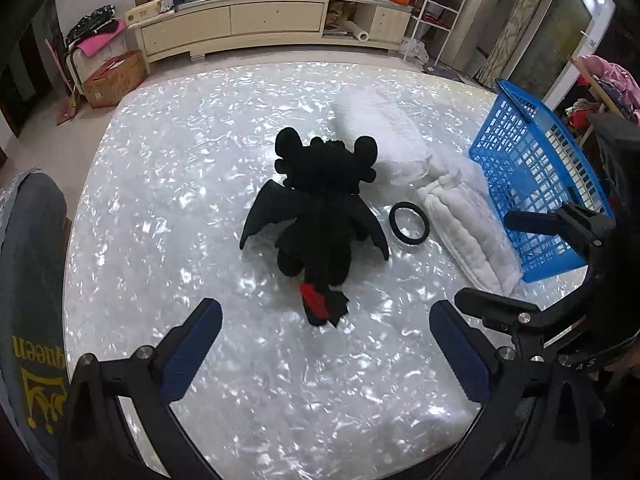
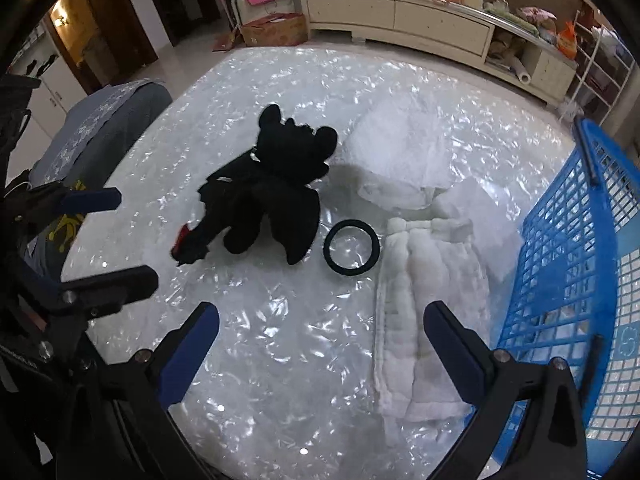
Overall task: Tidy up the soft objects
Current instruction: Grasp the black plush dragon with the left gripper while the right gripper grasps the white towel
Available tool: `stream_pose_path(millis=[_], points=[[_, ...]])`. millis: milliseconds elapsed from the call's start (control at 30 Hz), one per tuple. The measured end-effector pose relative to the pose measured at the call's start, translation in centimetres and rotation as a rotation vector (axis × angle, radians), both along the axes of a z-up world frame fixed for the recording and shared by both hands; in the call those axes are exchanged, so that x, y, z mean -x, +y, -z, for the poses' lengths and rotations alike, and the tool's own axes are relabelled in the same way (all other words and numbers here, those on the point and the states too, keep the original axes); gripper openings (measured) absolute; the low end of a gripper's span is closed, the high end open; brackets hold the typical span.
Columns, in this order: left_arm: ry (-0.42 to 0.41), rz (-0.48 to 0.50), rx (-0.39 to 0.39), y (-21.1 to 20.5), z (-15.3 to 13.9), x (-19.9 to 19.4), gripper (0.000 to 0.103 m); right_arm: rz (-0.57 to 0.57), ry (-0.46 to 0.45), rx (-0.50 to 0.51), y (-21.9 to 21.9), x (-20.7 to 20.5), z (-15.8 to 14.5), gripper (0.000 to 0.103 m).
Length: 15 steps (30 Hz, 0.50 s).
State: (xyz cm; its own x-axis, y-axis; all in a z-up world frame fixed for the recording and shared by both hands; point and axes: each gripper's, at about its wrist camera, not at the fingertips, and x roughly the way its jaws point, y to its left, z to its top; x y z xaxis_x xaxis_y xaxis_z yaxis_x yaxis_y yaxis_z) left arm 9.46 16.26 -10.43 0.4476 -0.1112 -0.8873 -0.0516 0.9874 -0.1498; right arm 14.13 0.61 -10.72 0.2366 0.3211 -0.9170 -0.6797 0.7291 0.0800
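Here nothing is gripped yet, so by my reading the sorting step has not begun. At the far left of the left wrist view a grey cushion with yellow lettering (image 1: 28, 280) lies at the edge of the shiny, pearly-white table (image 1: 180, 160). The left gripper (image 1: 326, 354) hovers low over bare tabletop, its jaws spread wide and empty, aimed at the red-and-black tail fin of the black plush dragon (image 1: 320, 200), which lies belly-down near the middle of the table with its wings splayed. Just right of the dragon's wing sits a black ring (image 1: 409, 224), apart from the plush and close beside a folded white fluffy cloth (image 1: 468, 232). Behind that cloth lies a white pillow (image 1: 380, 136). Furthest right stands the blue plastic basket (image 1: 532, 184), tilted, its near wall touching the cloth's edge. The right gripper (image 2: 322, 350) also hangs spread and empty, above the tabletop at the cloth's near end.

The likely next move is for the left gripper to go forward and close on the dragon's tail or body. The plush is limp, so a pinch on thick stuffing would carry better than one on the thin fin.
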Motion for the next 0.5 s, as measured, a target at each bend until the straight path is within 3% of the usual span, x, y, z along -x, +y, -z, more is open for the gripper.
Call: stream_pose_path(millis=[500], points=[[0.056,0.045,-0.001,0.8,3.4,-5.9,0.103,0.109,-0.022,0.130,-1.1,-3.1,2.5,0.101]])
